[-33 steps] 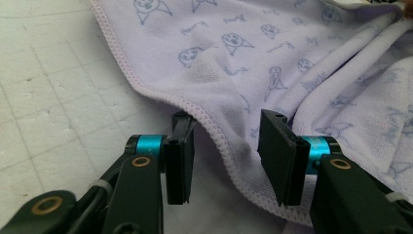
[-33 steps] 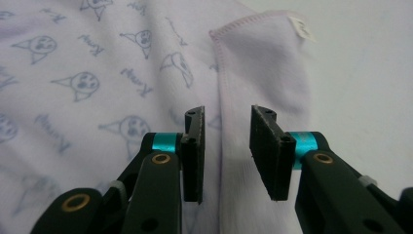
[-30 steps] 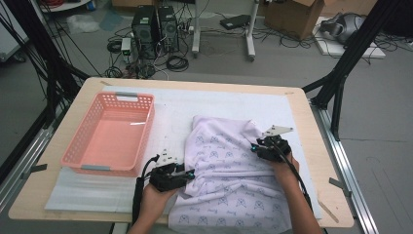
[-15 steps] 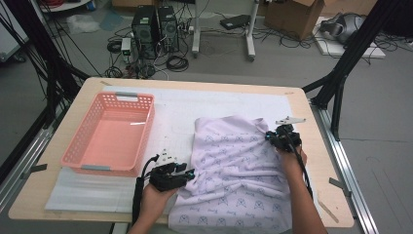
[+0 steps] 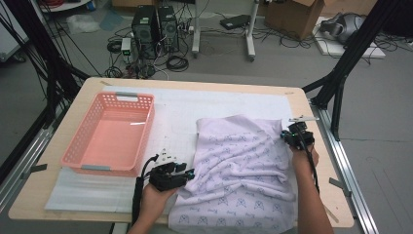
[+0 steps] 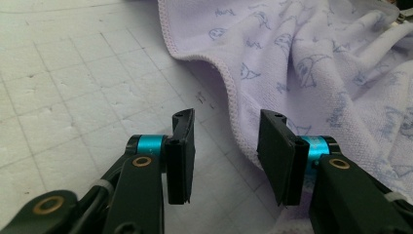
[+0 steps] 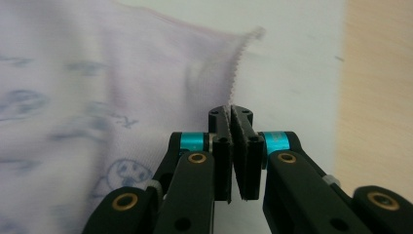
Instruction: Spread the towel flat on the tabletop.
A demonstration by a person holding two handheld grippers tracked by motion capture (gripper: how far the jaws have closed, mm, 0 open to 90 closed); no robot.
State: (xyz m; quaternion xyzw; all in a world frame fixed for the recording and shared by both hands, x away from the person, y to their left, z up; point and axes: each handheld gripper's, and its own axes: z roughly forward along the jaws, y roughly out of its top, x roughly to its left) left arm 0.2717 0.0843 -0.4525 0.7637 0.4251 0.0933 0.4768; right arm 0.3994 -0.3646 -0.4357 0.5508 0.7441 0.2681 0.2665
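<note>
Two grippers at lilac towel (image 5: 241, 165), right of pink basket (image 5: 109, 134): right gripper (image 7: 233, 113) just clamped towel's hemmed edge; left gripper (image 6: 225, 127) gaping, straddling towel's near-left hem, pads not touching.

towel (image 5: 238, 165): soft terry cloth, matt | basket (image 5: 109, 139): glossy plastic | table (image 5: 326, 161): smooth wood

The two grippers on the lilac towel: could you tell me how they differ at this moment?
The left gripper has its jaws apart over the towel edge, gripping nothing; the right gripper is shut on the towel hem. The left sits at the near left edge, the right at the far right edge. Both have black jaws.
</note>
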